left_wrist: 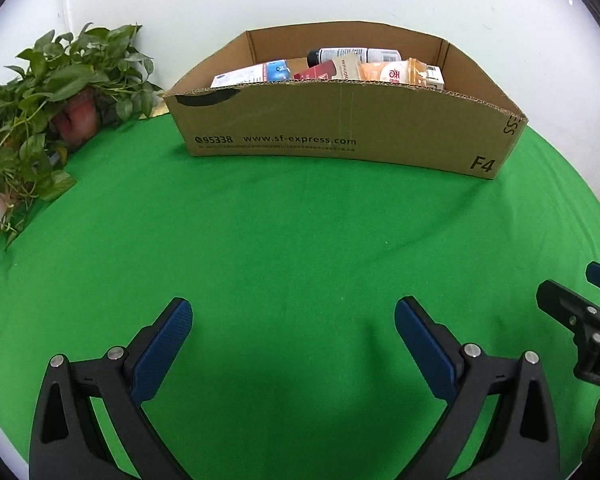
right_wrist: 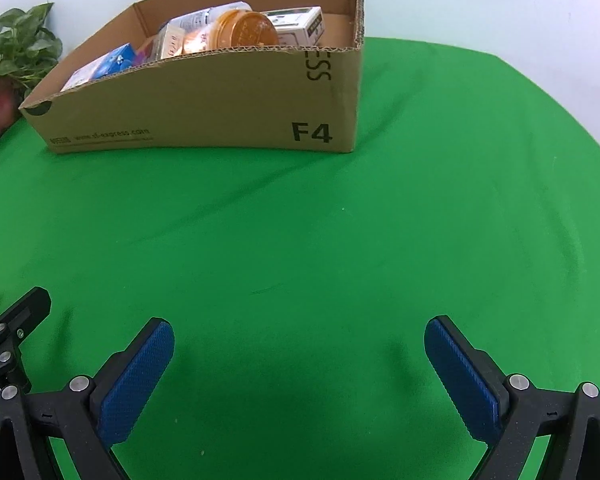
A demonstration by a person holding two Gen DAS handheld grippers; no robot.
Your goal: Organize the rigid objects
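Evidently both tools sit released: left gripper (left_wrist: 293, 312) and right gripper (right_wrist: 299, 330) gape over bare green cloth (left_wrist: 284, 240). Packages already crowd the cardboard box (left_wrist: 340, 124) at twelve o'clock; reaching in could topple the orange-lidded jar (right_wrist: 244, 32). Potted plant (left_wrist: 56, 92) at ten o'clock blocks nothing.
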